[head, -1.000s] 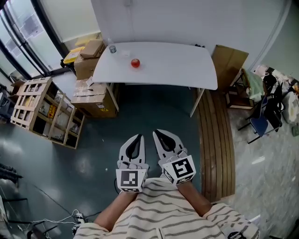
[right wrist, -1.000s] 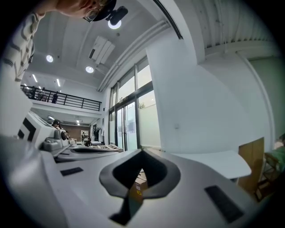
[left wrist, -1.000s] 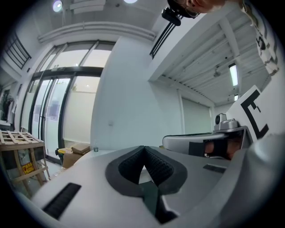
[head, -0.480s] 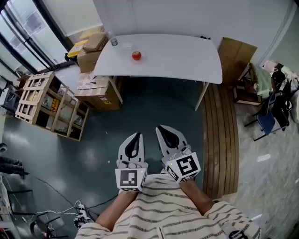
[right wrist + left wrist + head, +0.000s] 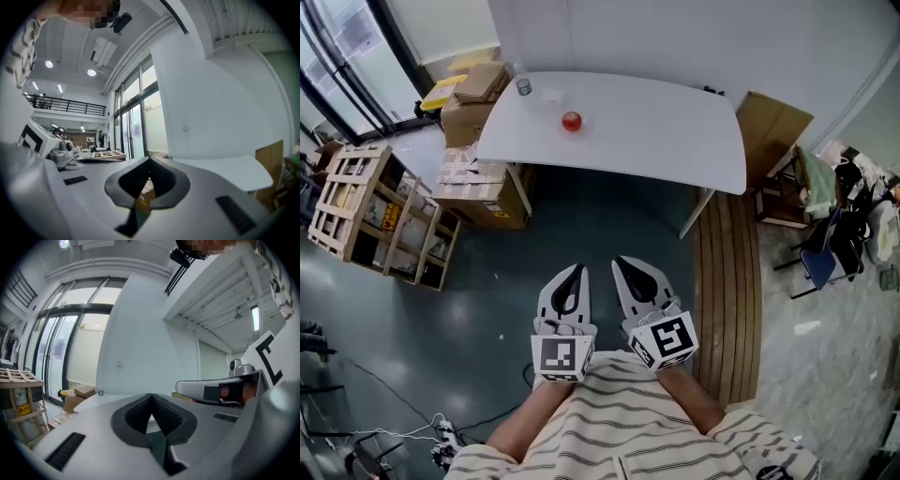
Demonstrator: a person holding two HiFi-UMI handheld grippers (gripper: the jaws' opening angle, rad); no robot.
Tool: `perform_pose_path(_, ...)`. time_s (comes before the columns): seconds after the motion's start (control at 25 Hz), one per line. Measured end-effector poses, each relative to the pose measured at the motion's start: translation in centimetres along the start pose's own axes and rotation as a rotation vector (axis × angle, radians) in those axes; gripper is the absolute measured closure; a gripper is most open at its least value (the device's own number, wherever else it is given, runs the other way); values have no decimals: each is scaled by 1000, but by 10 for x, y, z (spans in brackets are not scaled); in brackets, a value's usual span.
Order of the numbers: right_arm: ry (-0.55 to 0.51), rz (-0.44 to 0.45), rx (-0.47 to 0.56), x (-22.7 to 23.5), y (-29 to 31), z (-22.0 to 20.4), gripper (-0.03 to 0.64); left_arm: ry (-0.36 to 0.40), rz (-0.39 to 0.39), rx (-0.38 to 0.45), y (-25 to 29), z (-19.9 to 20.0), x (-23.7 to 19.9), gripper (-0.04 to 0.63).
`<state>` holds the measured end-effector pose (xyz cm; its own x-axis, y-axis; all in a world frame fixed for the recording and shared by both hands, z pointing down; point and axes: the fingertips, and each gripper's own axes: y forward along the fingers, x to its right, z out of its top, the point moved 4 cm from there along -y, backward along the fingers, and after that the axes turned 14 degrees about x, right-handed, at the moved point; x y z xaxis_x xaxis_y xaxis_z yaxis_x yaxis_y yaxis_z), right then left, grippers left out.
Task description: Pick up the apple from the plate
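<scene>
The apple sits on the white table, toward its far left part and well away from both of your tools; whether a plate lies under it is too small to tell. A small cup stands near the table's far left corner, apart from the apple. Cardboard boxes are stacked just beside the table's left end, with more of them lower down against its leg, and a wooden crate stands further left on the dark floor. A flat sheet of cardboard leans beside the table's right end, and a strip of wooden planks runs along the floor from there toward you. Your left tool and right tool hang side by side, close to your body, over the open floor in front of the table, both pointing toward it. The left tool's jaws are pressed together with nothing between them, as its own view shows at the tips. The right tool's jaws also meet at the tips and pinch nothing. Your striped sleeves fill the bottom of the head view.
</scene>
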<state>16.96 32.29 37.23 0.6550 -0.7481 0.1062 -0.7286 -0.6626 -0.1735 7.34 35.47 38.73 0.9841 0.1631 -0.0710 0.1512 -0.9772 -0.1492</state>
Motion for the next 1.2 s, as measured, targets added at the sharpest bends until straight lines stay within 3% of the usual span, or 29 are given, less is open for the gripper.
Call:
perform_pose_path(0.52,-6,-67,25,17,164,-14,604,-34,-55,14,107,-1,-127,591)
perform_pose_path(0.76,-33,-89,3,19,214,-26,604,-79,-73,-30,129,-20,-172,591)
perform_pose_path(1.2,-56,-113,-34,42,263,-40,604,-110,-106,-29,176,-33,-199,591)
